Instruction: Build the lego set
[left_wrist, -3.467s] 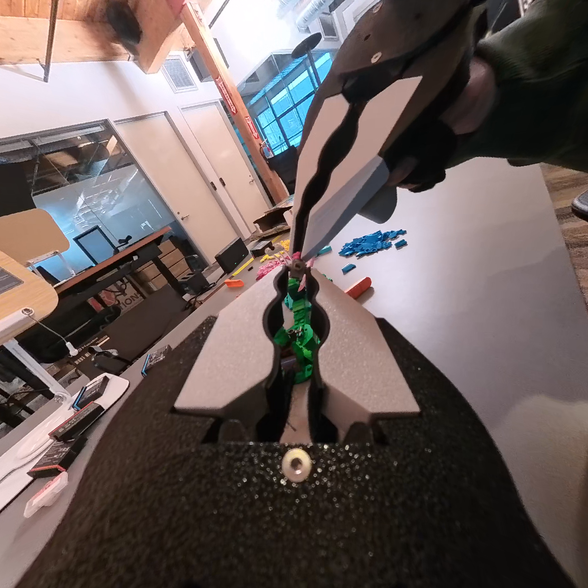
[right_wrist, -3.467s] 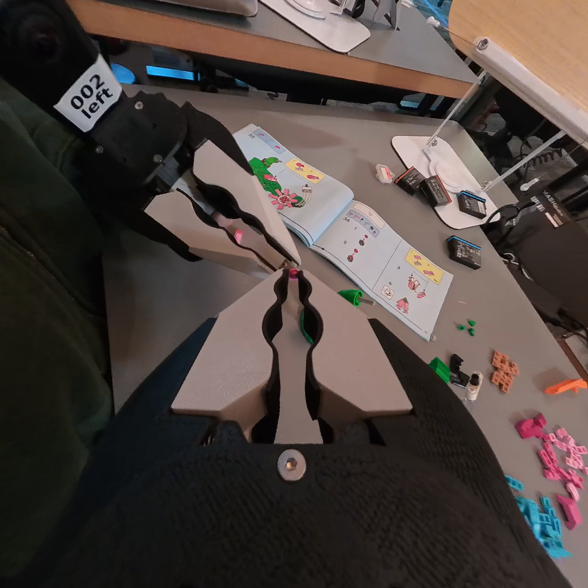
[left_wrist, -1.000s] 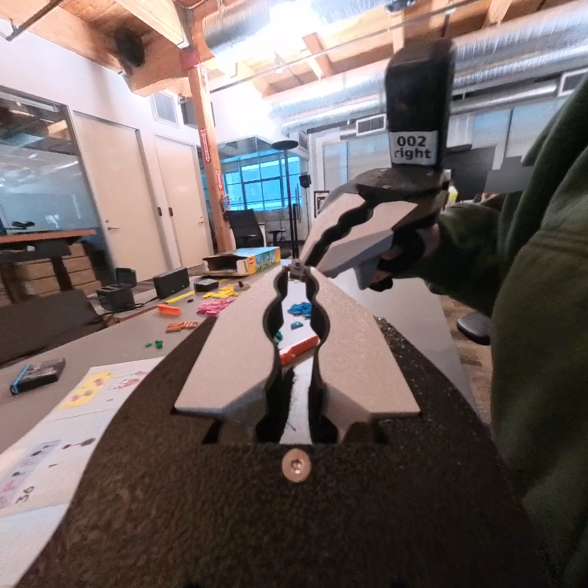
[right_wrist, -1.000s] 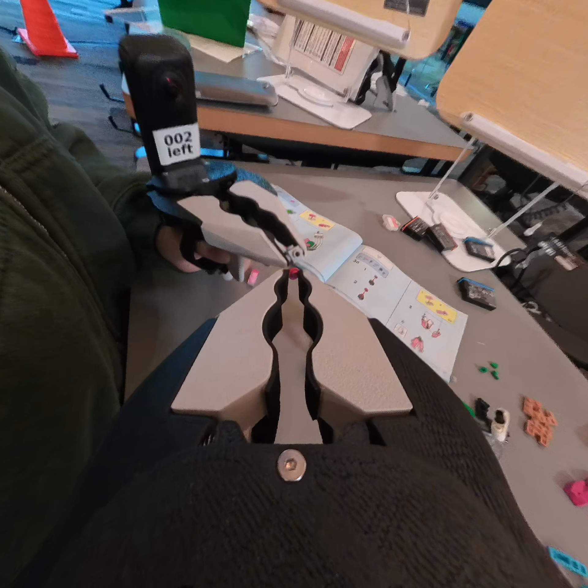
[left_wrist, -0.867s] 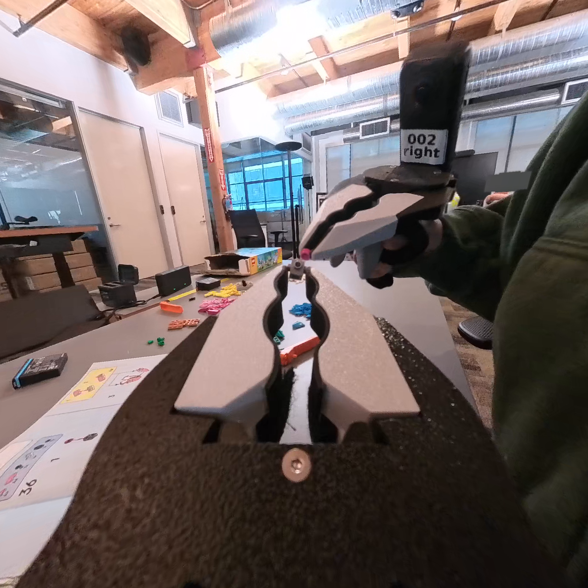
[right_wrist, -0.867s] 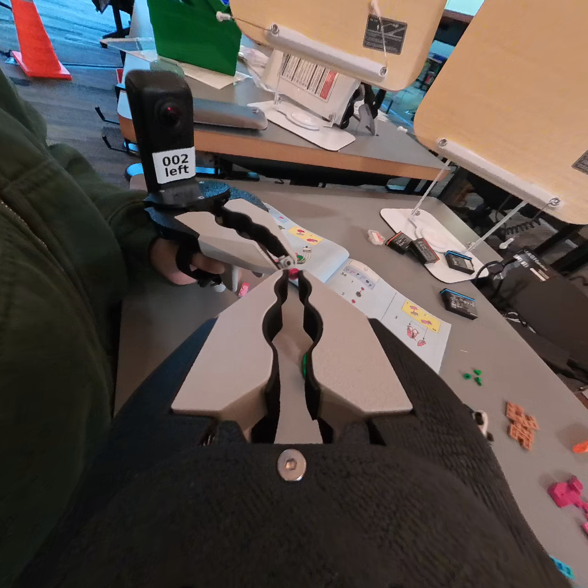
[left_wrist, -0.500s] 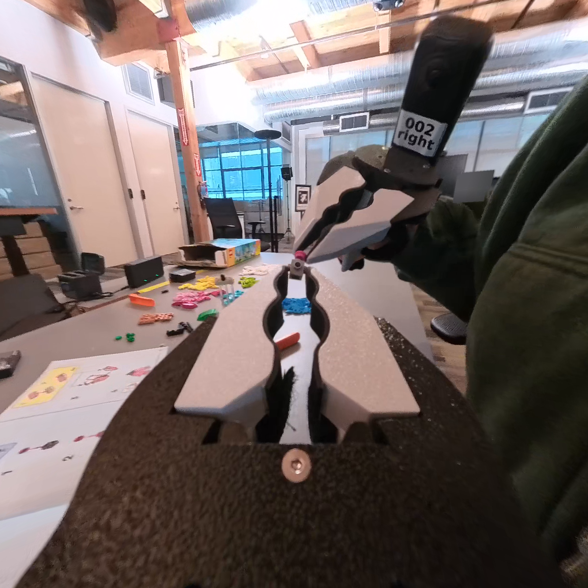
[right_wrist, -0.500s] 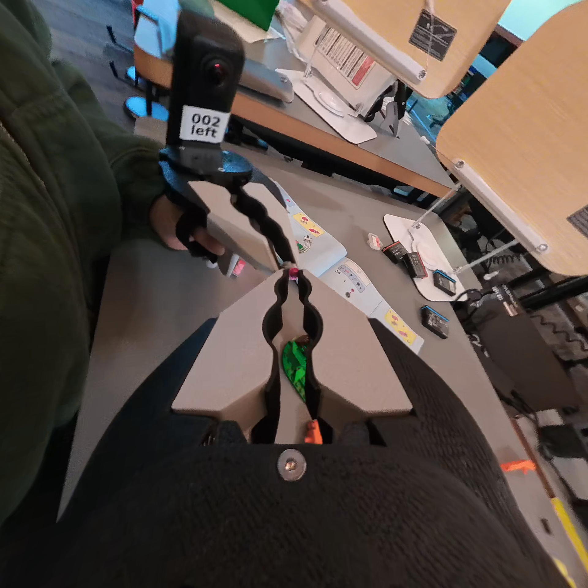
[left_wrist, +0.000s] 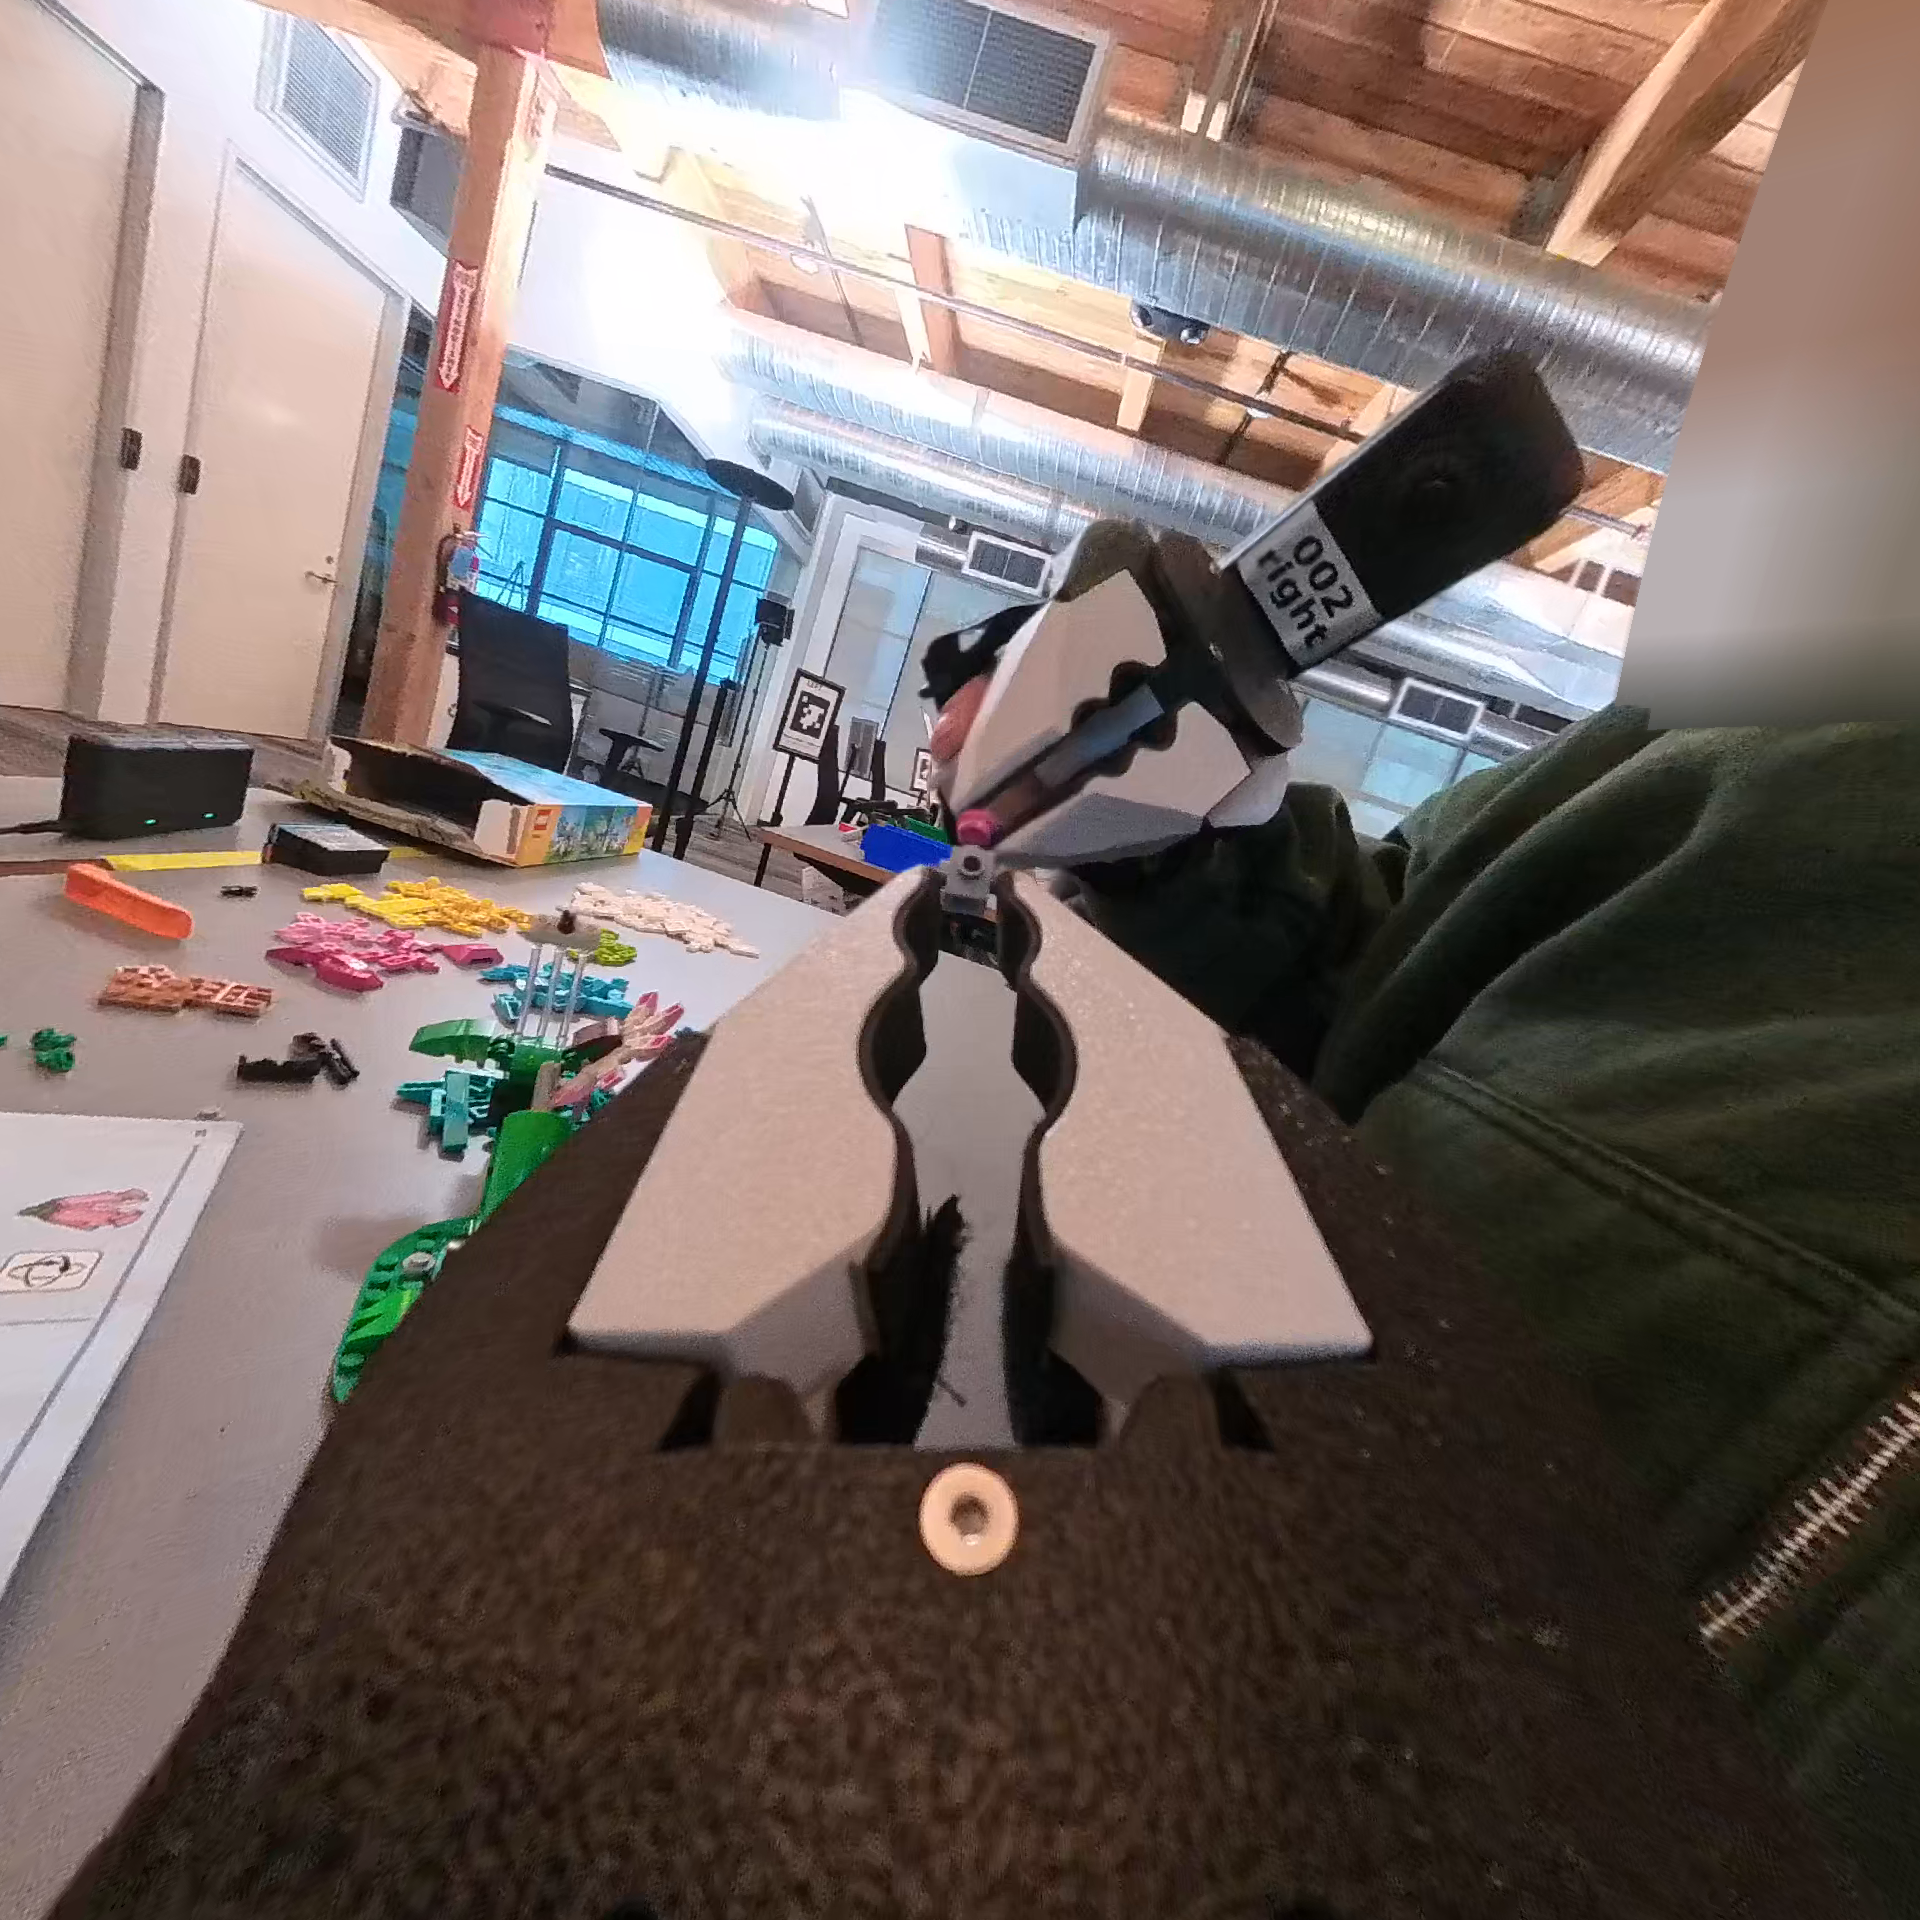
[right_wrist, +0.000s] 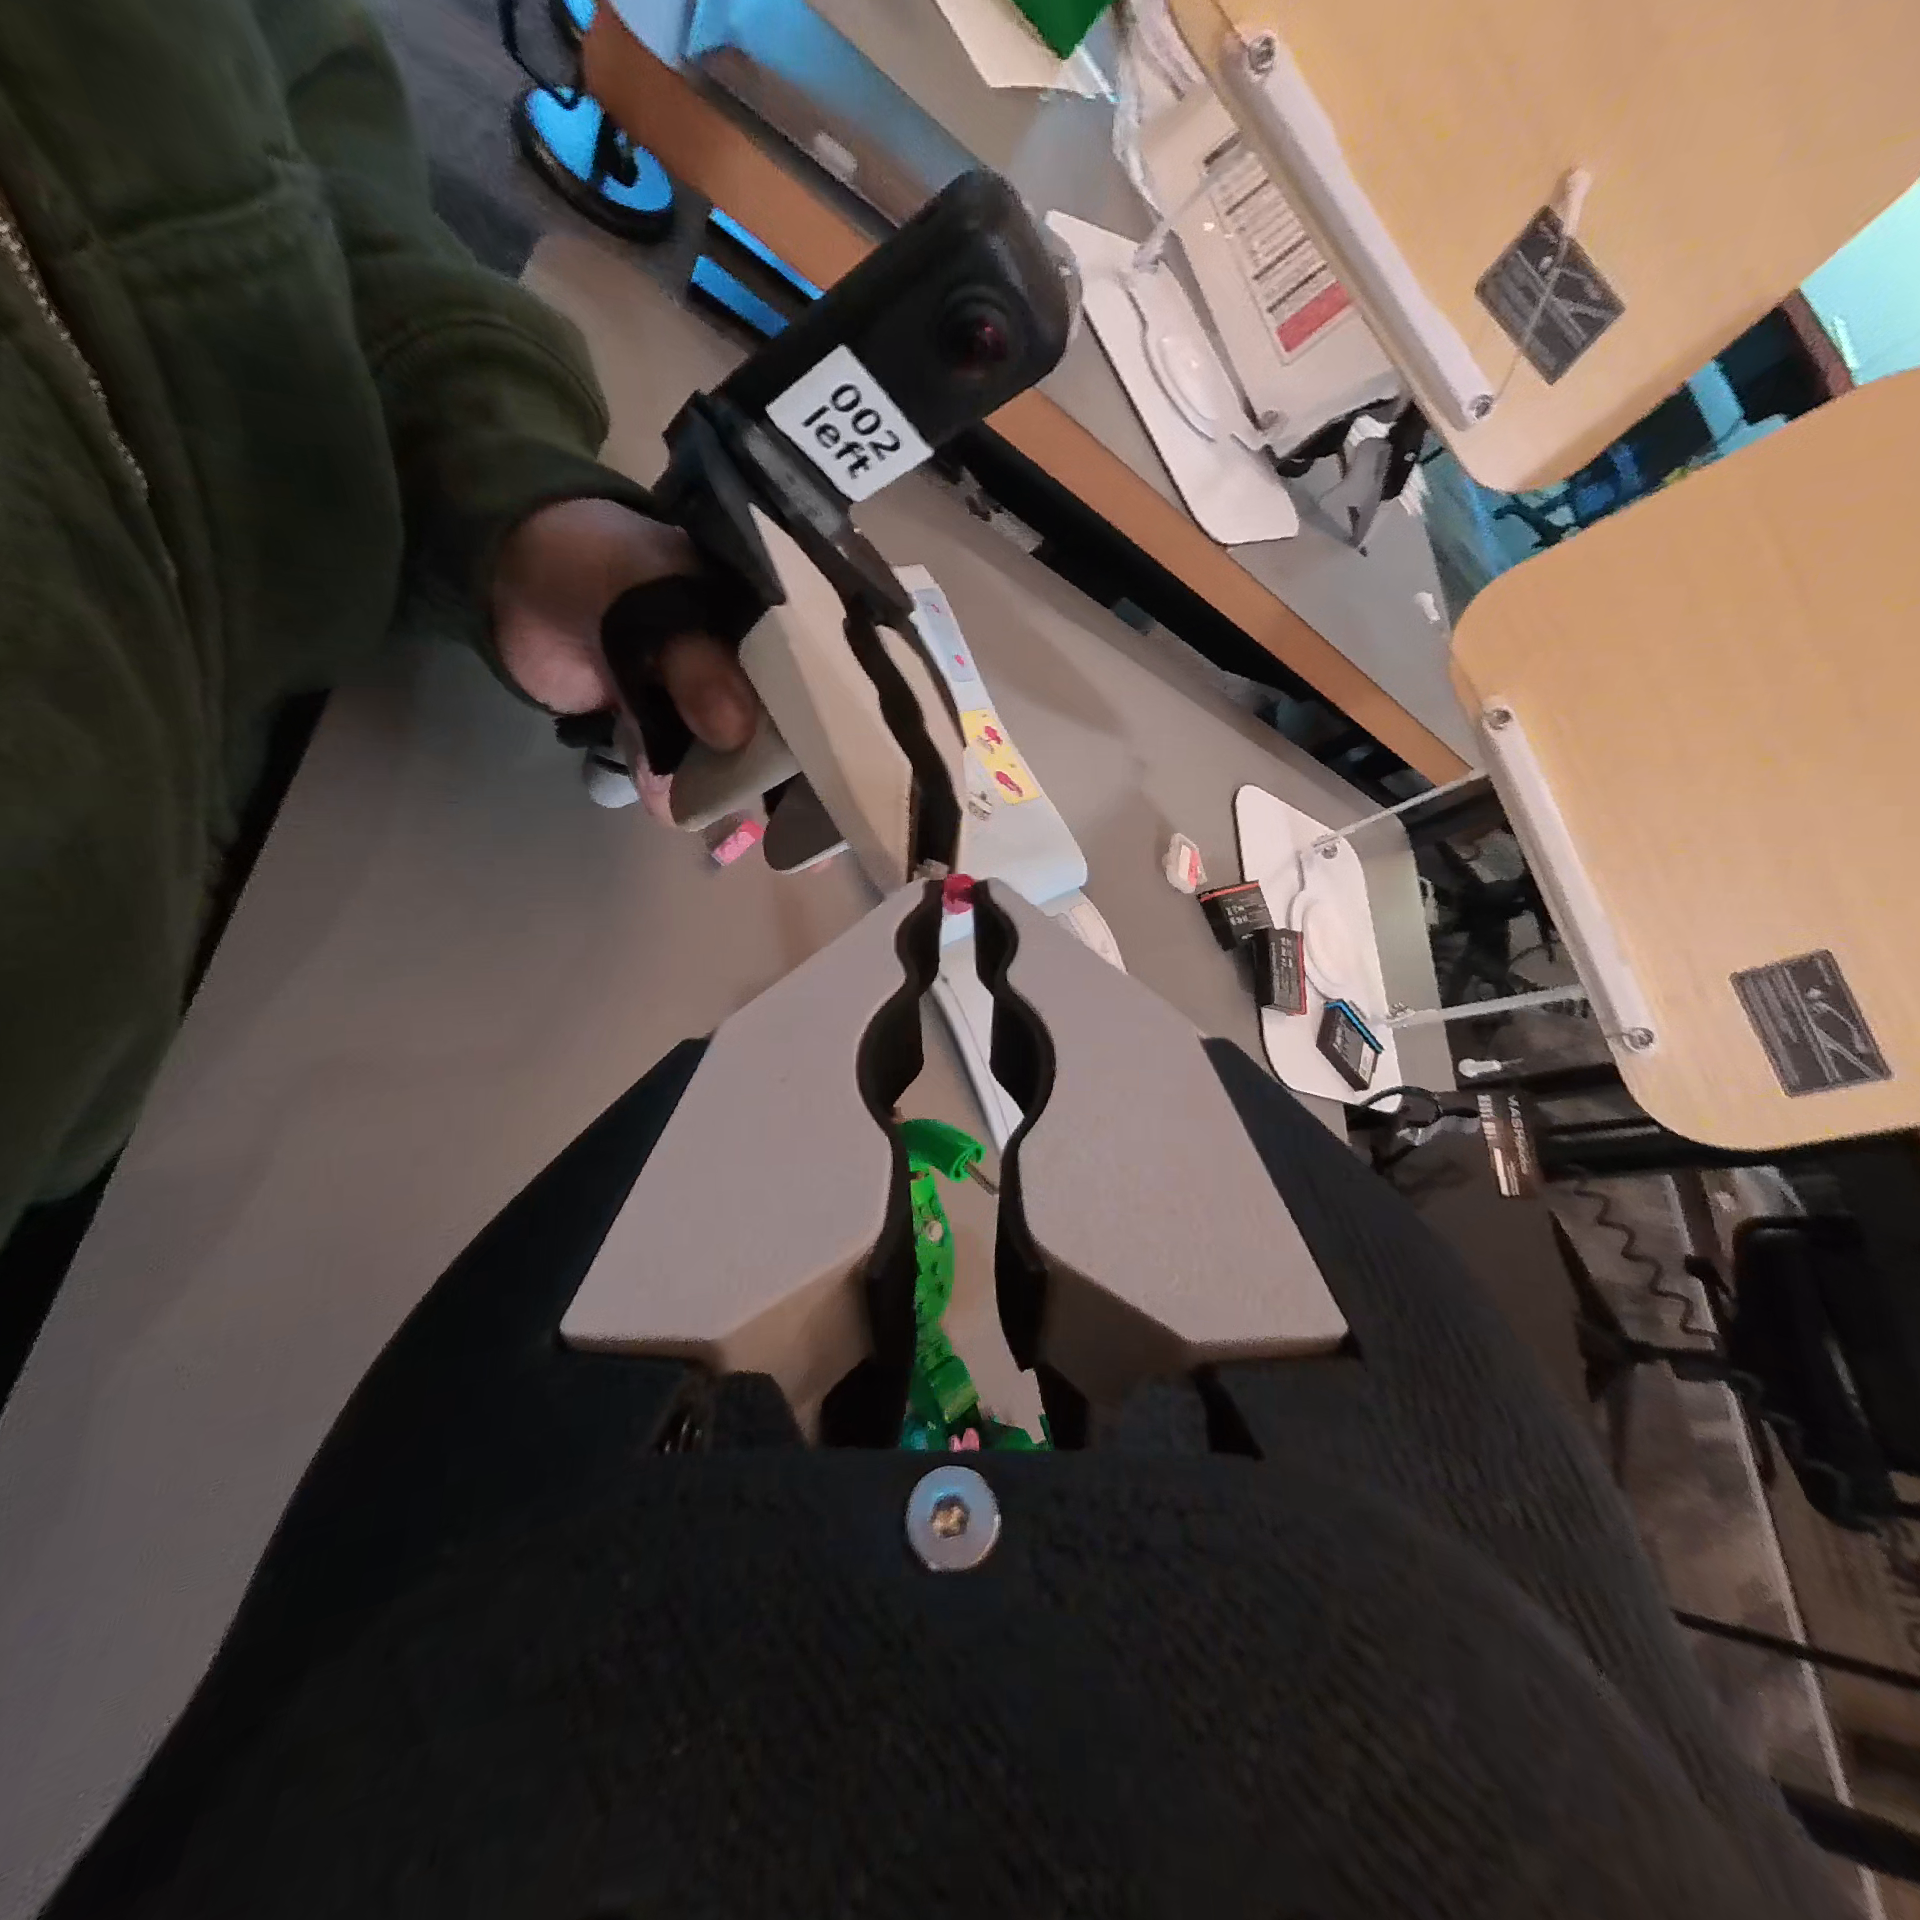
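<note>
Left gripper (left_wrist: 968, 883), centre frame in the left wrist view: jaws nearly pressed together, pinching a small grey piece (left_wrist: 971, 865) at the very tips. The piece stands just proud of the tips.

Right gripper (left_wrist: 982, 831) enters from the upper right in that view, tilted down, its tips meeting the left gripper's tips. Its jaws are drawn in on a small magenta piece (left_wrist: 975, 827), which sits directly on top of the grey piece, touching it.

Right wrist view: right gripper (right_wrist: 956, 896) at centre, the magenta piece (right_wrist: 957, 891) caught between its tips. Left gripper (right_wrist: 928, 868) comes down from the upper left, held by a hand (right_wrist: 613, 634) in a green sleeve; the two sets of tips touch at the pieces.

Both grippers are raised off the tabletop (left_wrist: 249, 1309). Below, a green leafy build (left_wrist: 499, 1132) lies at middle left, also seen through the right jaws' gap (right_wrist: 935, 1247). Loose bricks in pink (left_wrist: 364, 951), yellow (left_wrist: 436, 906), white (left_wrist: 665, 914) and teal (left_wrist: 561, 995) are spread beyond it. An instruction booklet (left_wrist: 73, 1268) lies at the left edge; a set box (left_wrist: 540, 821) sits farther back.
</note>
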